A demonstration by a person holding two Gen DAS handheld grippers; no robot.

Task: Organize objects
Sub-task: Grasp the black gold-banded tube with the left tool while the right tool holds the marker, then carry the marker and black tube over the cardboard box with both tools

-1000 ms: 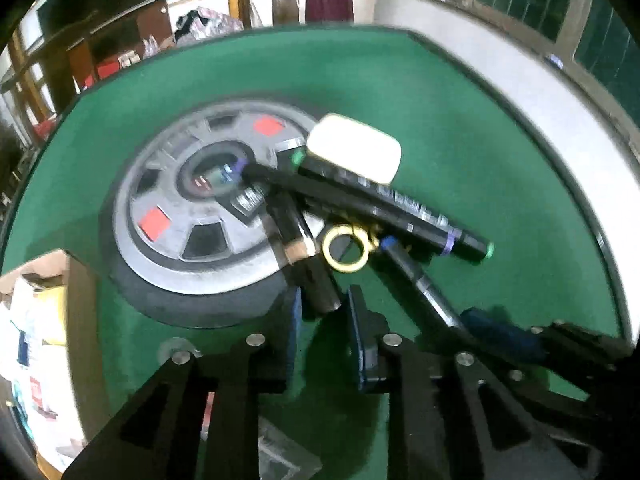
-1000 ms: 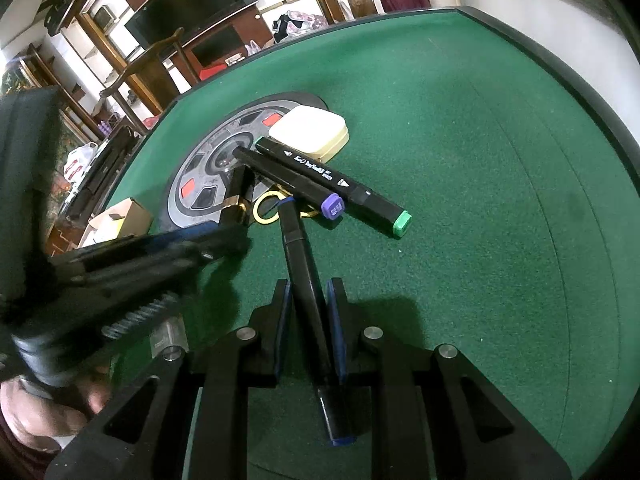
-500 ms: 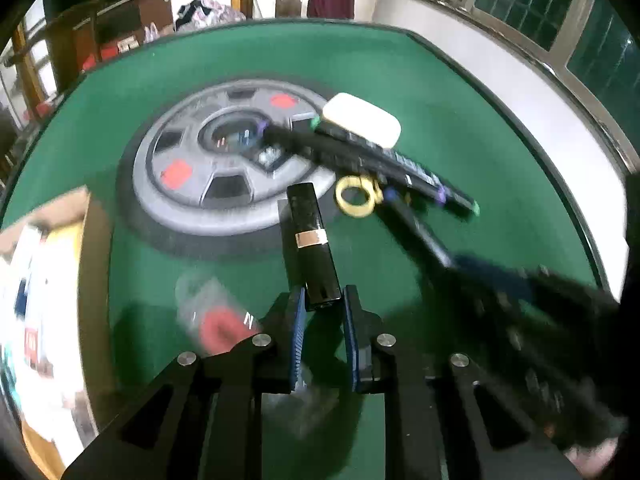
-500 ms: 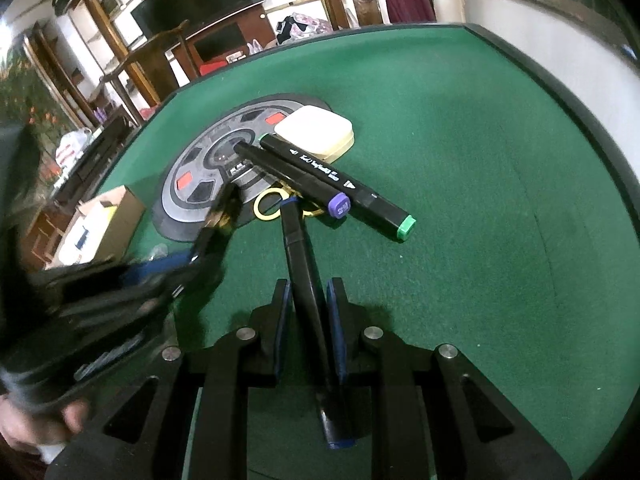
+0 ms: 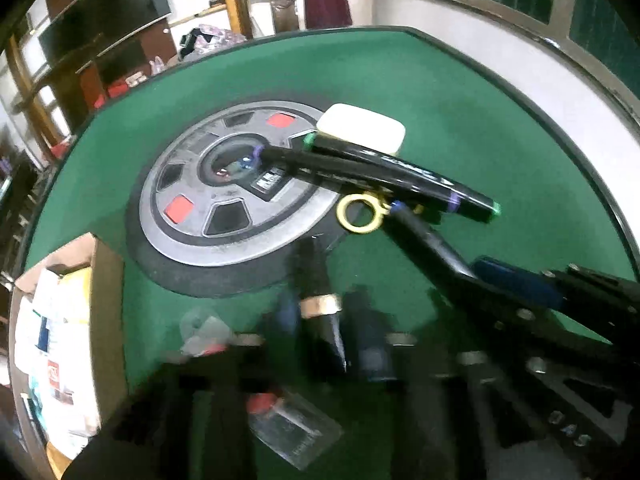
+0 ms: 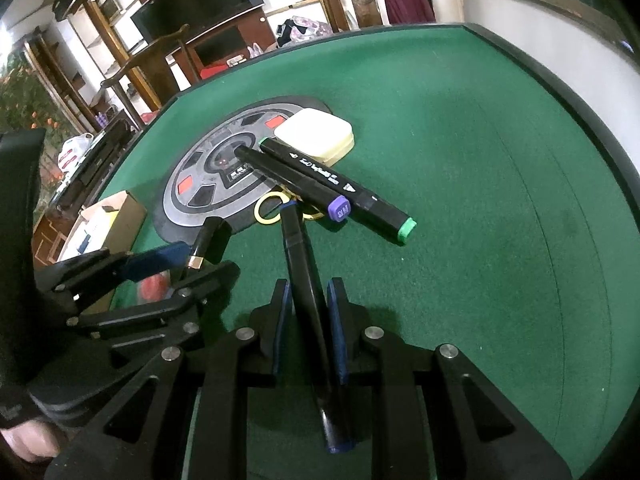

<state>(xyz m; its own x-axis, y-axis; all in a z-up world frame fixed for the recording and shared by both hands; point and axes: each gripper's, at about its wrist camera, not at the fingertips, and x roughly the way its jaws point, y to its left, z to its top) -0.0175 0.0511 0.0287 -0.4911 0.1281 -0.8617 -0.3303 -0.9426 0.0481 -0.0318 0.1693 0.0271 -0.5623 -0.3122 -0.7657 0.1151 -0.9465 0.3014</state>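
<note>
My left gripper (image 5: 320, 336) is shut on a black lipstick tube with a gold band (image 5: 320, 300), held above the green table; it also shows in the right wrist view (image 6: 208, 246). My right gripper (image 6: 308, 300) is shut on a black marker with a blue cap (image 6: 308, 296), its far tip near the yellow ring (image 6: 270, 210). Two black markers, one purple-capped (image 6: 296, 182) and one green-capped (image 6: 340, 188), lie side by side against a cream case (image 6: 316, 134) on a round wheel-pattern mat (image 6: 200, 184).
An open cardboard box (image 5: 60, 320) with packets stands at the left table edge. A clear plastic packet with a red spot (image 5: 288, 428) lies near the front. The table's raised dark rim (image 6: 580, 96) curves along the right.
My left gripper has lifted the lipstick tube and drawn it back from the mat toward the front. The right gripper holds its marker almost still.
</note>
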